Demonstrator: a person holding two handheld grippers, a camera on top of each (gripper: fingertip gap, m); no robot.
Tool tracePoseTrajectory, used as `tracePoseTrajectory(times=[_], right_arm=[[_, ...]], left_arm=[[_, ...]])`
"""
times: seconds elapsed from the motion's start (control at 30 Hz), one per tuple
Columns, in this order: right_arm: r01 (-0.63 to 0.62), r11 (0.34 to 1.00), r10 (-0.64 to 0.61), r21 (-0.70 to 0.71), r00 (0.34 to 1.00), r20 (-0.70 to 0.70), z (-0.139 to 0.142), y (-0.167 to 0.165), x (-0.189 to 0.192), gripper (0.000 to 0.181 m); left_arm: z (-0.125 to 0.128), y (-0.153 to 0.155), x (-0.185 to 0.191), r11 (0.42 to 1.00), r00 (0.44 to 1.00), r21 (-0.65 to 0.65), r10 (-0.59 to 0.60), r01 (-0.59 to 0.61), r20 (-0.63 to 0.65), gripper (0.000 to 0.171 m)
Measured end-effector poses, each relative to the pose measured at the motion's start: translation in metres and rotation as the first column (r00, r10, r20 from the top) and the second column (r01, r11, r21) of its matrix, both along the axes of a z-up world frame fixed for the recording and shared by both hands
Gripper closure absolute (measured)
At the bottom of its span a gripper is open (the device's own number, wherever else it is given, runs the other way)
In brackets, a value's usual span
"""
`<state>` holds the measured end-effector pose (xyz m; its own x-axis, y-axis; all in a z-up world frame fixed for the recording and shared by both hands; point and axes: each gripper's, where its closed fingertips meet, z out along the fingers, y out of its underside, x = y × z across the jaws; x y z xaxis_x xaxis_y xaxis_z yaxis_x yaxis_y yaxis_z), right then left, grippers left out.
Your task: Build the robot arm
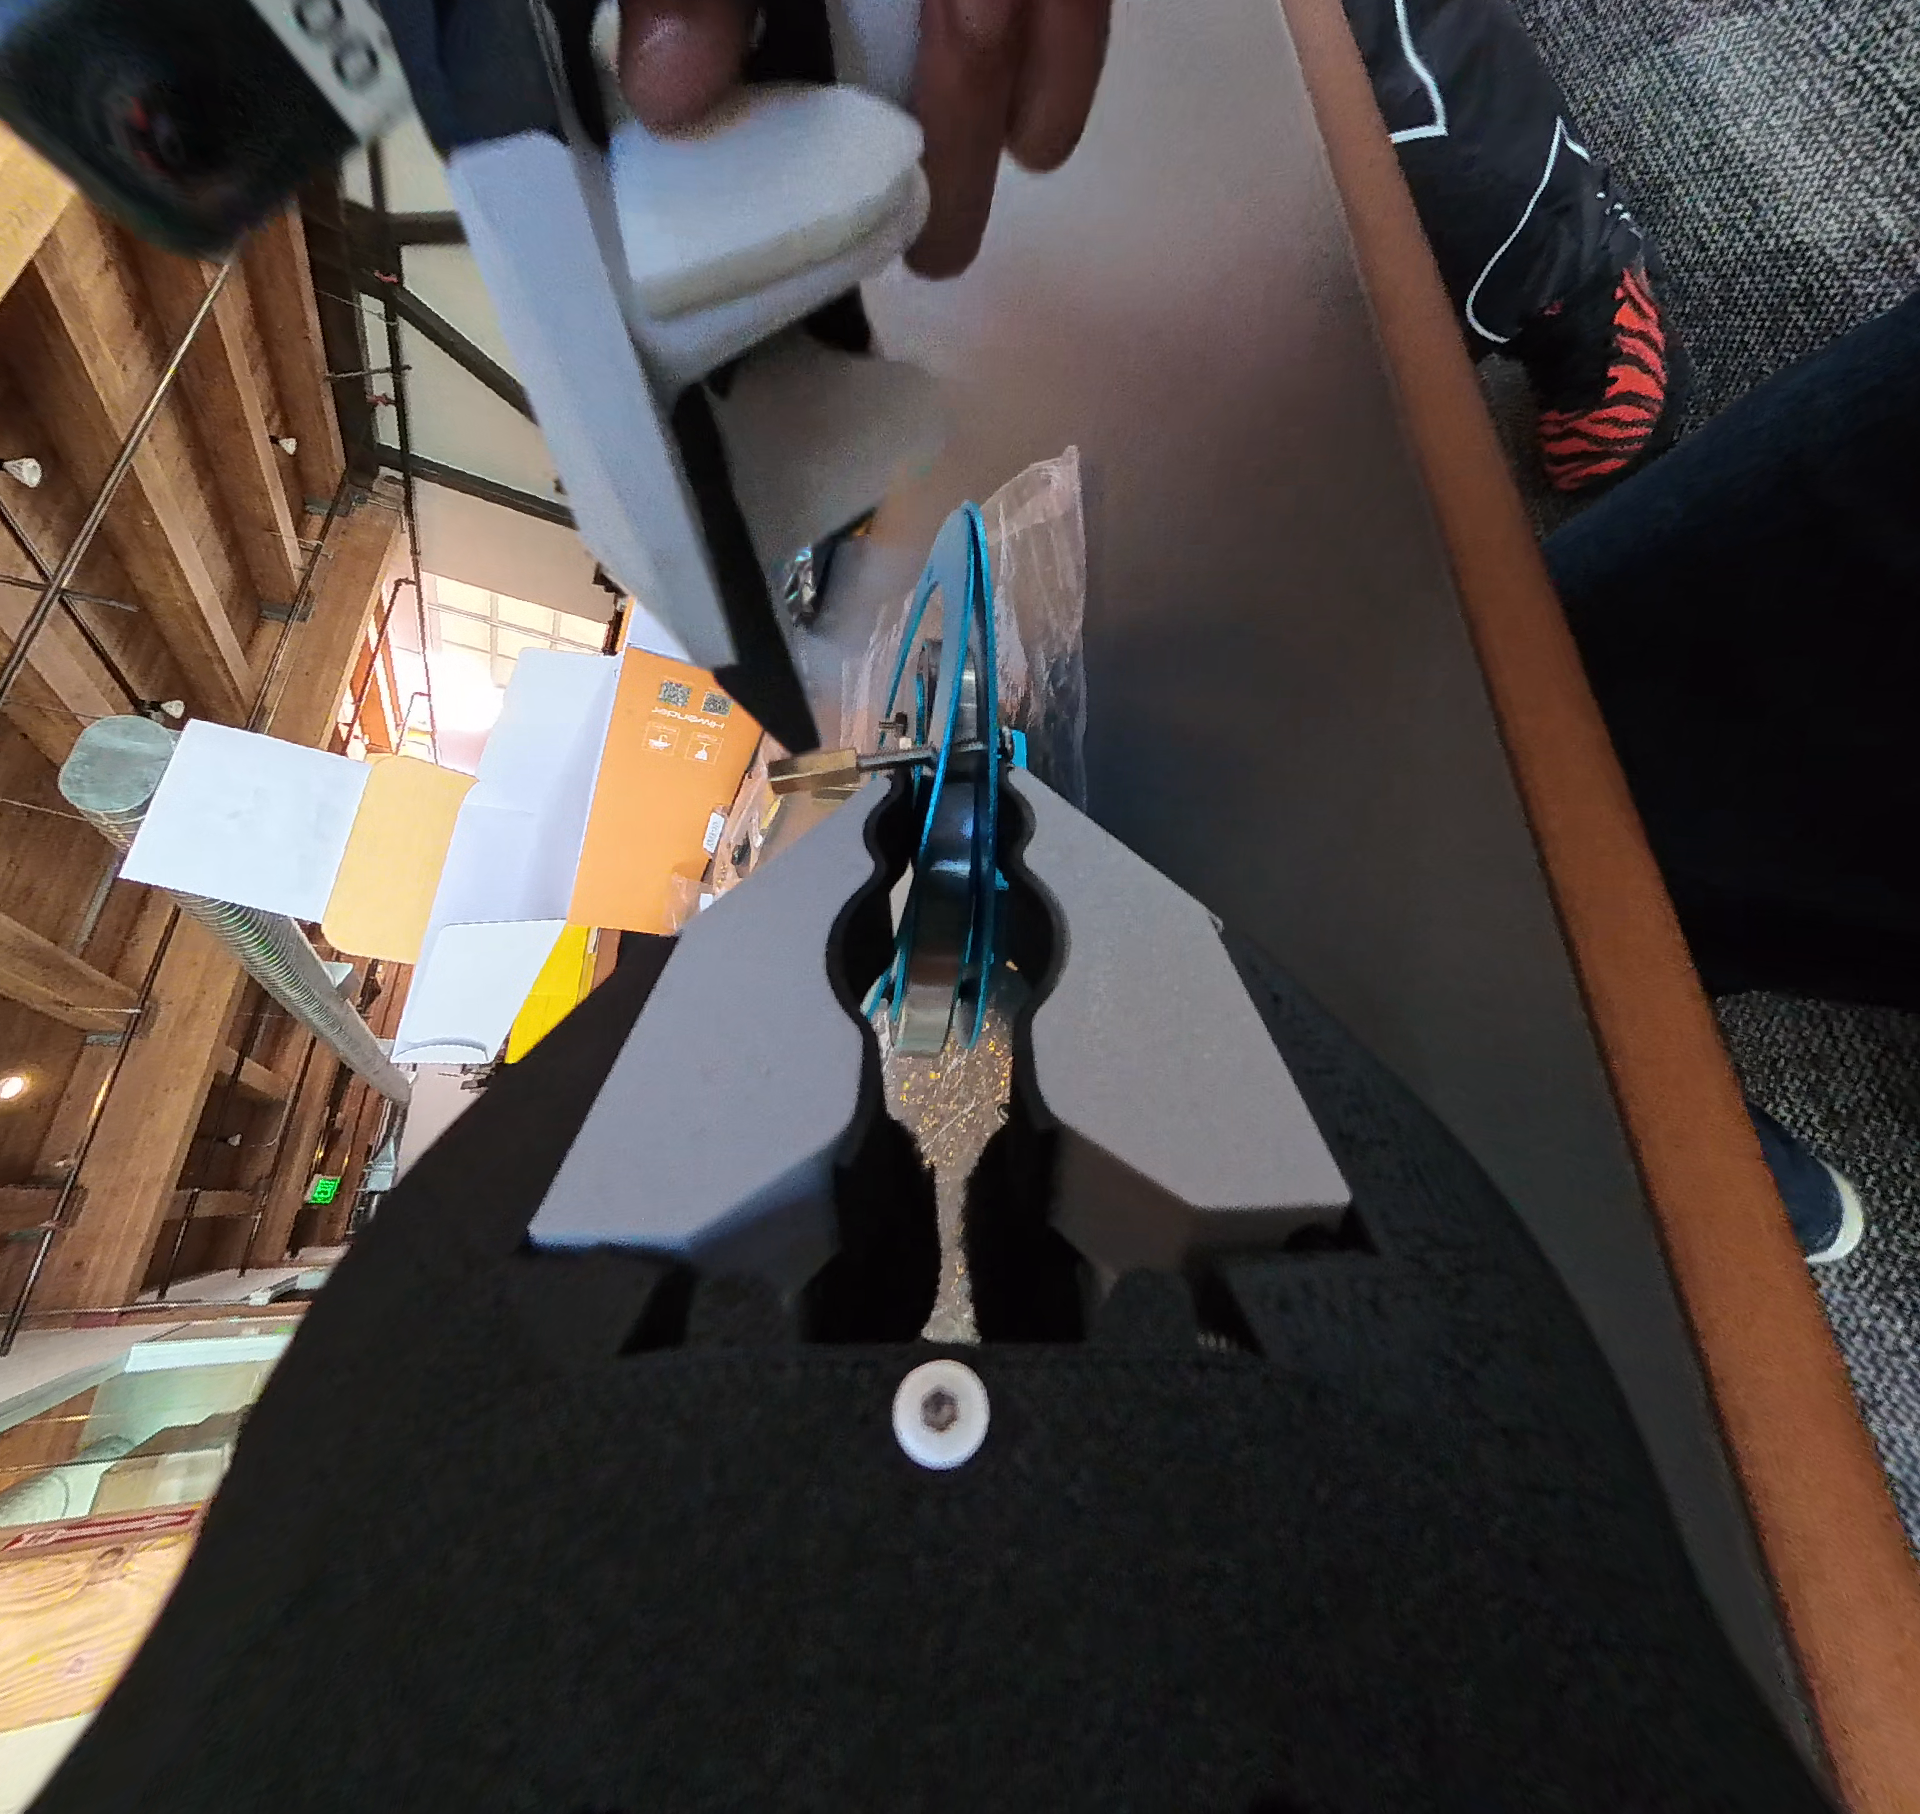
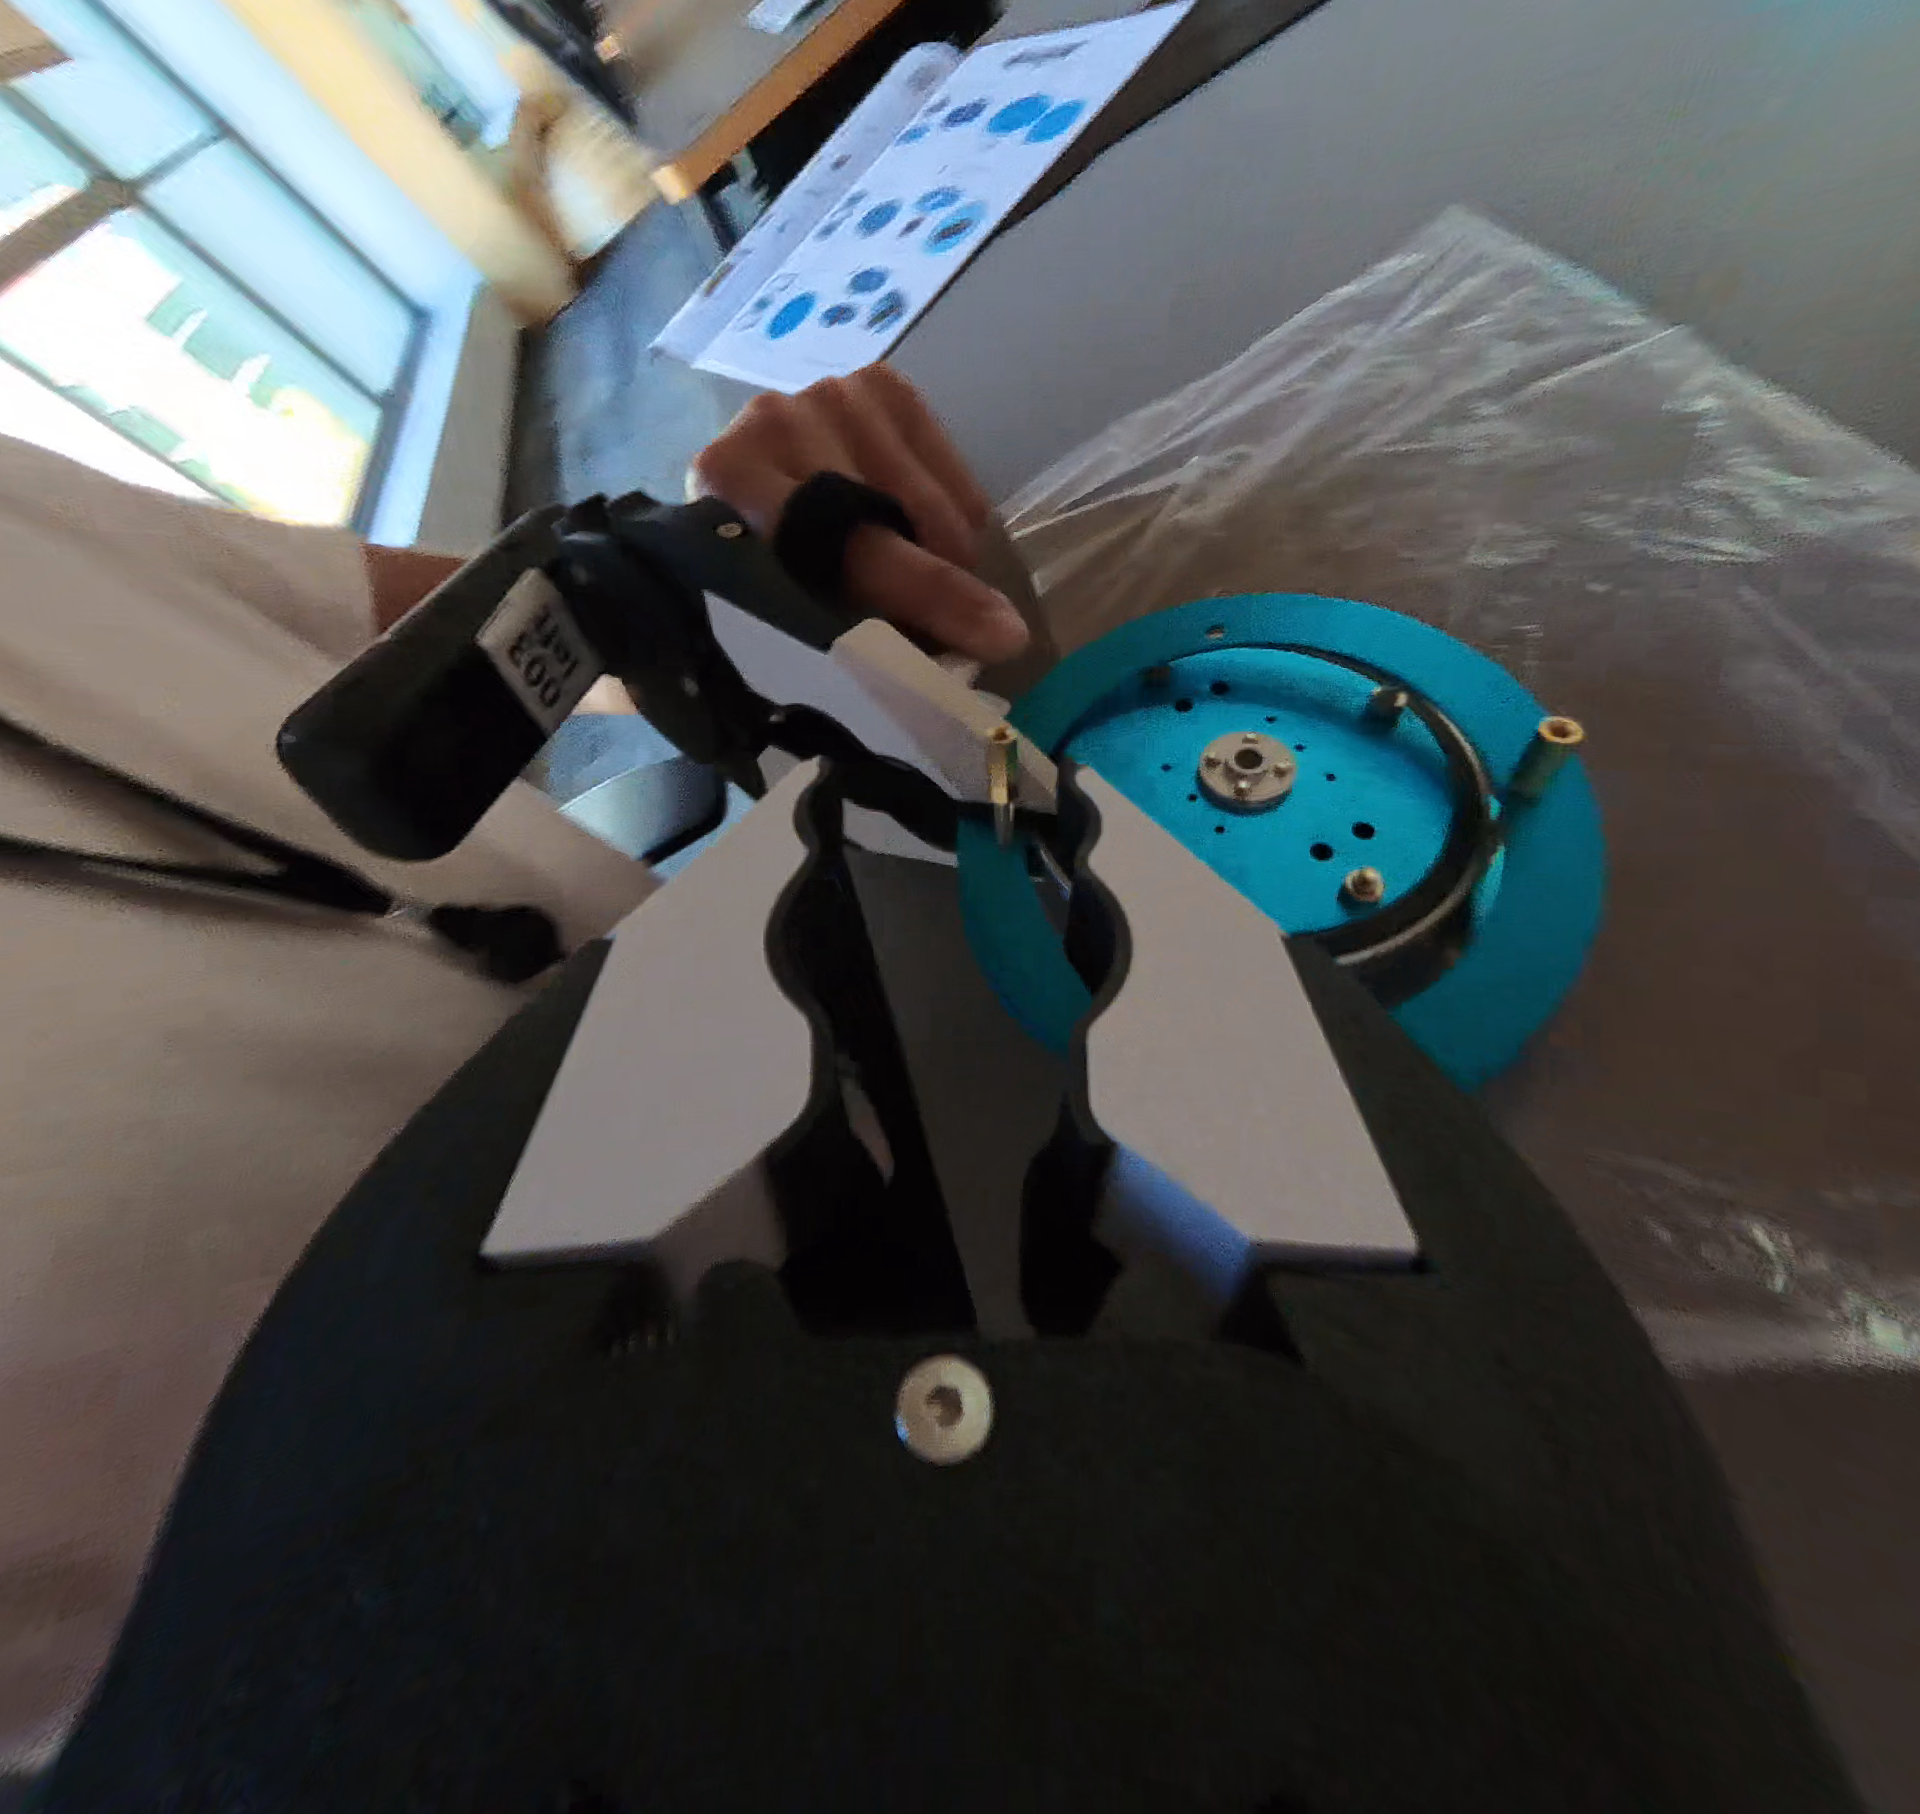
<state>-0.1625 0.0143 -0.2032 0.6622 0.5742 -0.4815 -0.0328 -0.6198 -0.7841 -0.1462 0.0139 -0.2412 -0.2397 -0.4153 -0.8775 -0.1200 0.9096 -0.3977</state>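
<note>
A blue metal disc assembly (image 2: 1299,756) with brass standoffs and a dark ring is held tilted above a clear plastic bag (image 2: 1455,414). In the left wrist view I see the disc (image 1: 961,684) edge-on. My left gripper (image 1: 951,793) is shut on its rim; it also shows in the right wrist view (image 2: 1023,777), held by a hand. A brass standoff (image 2: 1000,762) stands with its thread at the disc's rim. My right gripper (image 2: 948,788) has its jaws apart around that standoff without pinching it. In the left wrist view its tip (image 1: 795,725) is beside the standoff (image 1: 810,772).
A grey table (image 1: 1247,517) with a wooden edge (image 1: 1558,725). A printed sheet with blue pictures (image 2: 914,195) lies farther back. A small bag of gold parts (image 1: 945,1078) lies under my left gripper. A person's legs and shoes (image 1: 1600,393) are beside the table.
</note>
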Motion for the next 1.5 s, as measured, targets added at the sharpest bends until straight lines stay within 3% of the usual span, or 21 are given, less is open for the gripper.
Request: tracePoseTrajectory(times=[0.17, 0.27, 0.37, 0.47, 0.57, 0.63, 0.77, 0.87, 0.93, 1.07, 1.13, 1.2, 1.27, 1.33, 1.4, 1.5], right_arm=[[-0.261, 0.965, 0.261, -0.036, 0.965, -0.007, -0.009, 0.006, -0.011, 0.158], [-0.326, 0.937, 0.327, -0.122, 0.945, -0.012, -0.013, 0.011, -0.009, 0.177], [-0.324, 0.939, 0.329, -0.112, 0.944, 0.034, -0.012, 0.012, -0.007, 0.176], [-0.175, 0.983, 0.181, -0.061, 0.978, 0.106, -0.012, 0.016, -0.007, 0.176], [0.106, 0.993, -0.113, 0.046, 0.97, 0.217, -0.012, 0.019, -0.003, 0.176], [0.322, 0.936, -0.35, 0.145, 0.896, 0.272, -0.012, 0.022, 0.001, 0.176], [0.612, 0.732, -0.681, 0.299, 0.67, 0.294, -0.01, 0.026, 0.004, 0.177], [0.684, 0.589, -0.808, 0.432, 0.489, 0.328, -0.008, 0.028, 0.008, 0.177], [0.686, 0.573, -0.819, 0.449, 0.46, 0.342, -0.009, 0.026, 0.009, 0.176], [0.722, 0.59, -0.807, 0.361, 0.52, 0.28, -0.011, 0.024, 0.009, 0.176], [0.67, 0.658, -0.753, 0.344, 0.596, 0.28, -0.01, 0.023, 0.009, 0.175], [0.583, 0.725, -0.682, 0.366, 0.682, 0.263, 0.0, 0.02, 0.014, 0.156], [0.443, 0.829, -0.534, 0.341, 0.808, 0.249, 0.005, 0.014, 0.015, 0.152], [0.287, 0.93, -0.331, 0.228, 0.924, 0.189, 0.004, 0.004, 0.01, 0.142], [0.154, 0.976, -0.176, 0.151, 0.974, 0.14, 0.0, 0.0, 0.013, 0.129], [-0.044, 0.993, 0.036, 0.106, 0.996, 0.077, -0.005, 0.001, 0.011, 0.138]], left_arm=[[0.0, 0.0, 0.0, 1.0, 1.0, -0.009, -0.004, 0.004, -0.003, 0.157], [-0.001, 0.0, 0.0, 1.0, 1.0, -0.011, -0.007, 0.007, -0.005, 0.157], [0.0, 0.001, 0.0, 0.999, 1.0, -0.034, -0.003, 0.003, -0.007, 0.156], [0.0, 0.002, 0.0, 0.999, 1.0, -0.037, 0.007, -0.007, -0.009, 0.156], [0.0, 0.003, 0.001, 0.999, 1.0, -0.036, 0.015, -0.016, -0.012, 0.156], [0.001, 0.003, 0.001, 0.999, 1.0, -0.032, 0.021, -0.021, -0.01, 0.156], [0.002, 0.005, 0.0, 0.999, 1.0, -0.04, 0.03, -0.03, -0.008, 0.156], [0.002, 0.005, 0.001, 0.998, 0.999, -0.043, 0.036, -0.036, -0.006, 0.157], [0.001, 0.004, 0.001, 0.999, 0.999, -0.034, 0.034, -0.034, -0.007, 0.157], [-0.001, 0.003, 0.002, 0.999, 1.0, -0.032, 0.024, -0.025, -0.014, 0.156], [-0.001, 0.002, 0.001, 0.999, 1.0, -0.036, 0.017, -0.018, -0.012, 0.156], [0.0, 0.002, 0.001, 0.999, 1.0, -0.04, 0.014, -0.015, -0.011, 0.156], [0.0, 0.002, 0.001, 0.999, 1.0, -0.041, 0.012, -0.013, -0.011, 0.156], [0.0, 0.002, 0.001, 0.999, 1.0, -0.038, 0.009, -0.01, -0.01, 0.156], [-0.001, 0.002, 0.001, 0.999, 1.0, -0.032, 0.007, -0.007, -0.008, 0.156], [-0.001, 0.002, 0.001, 1.0, 1.0, -0.031, 0.002, -0.002, -0.004, 0.156]])
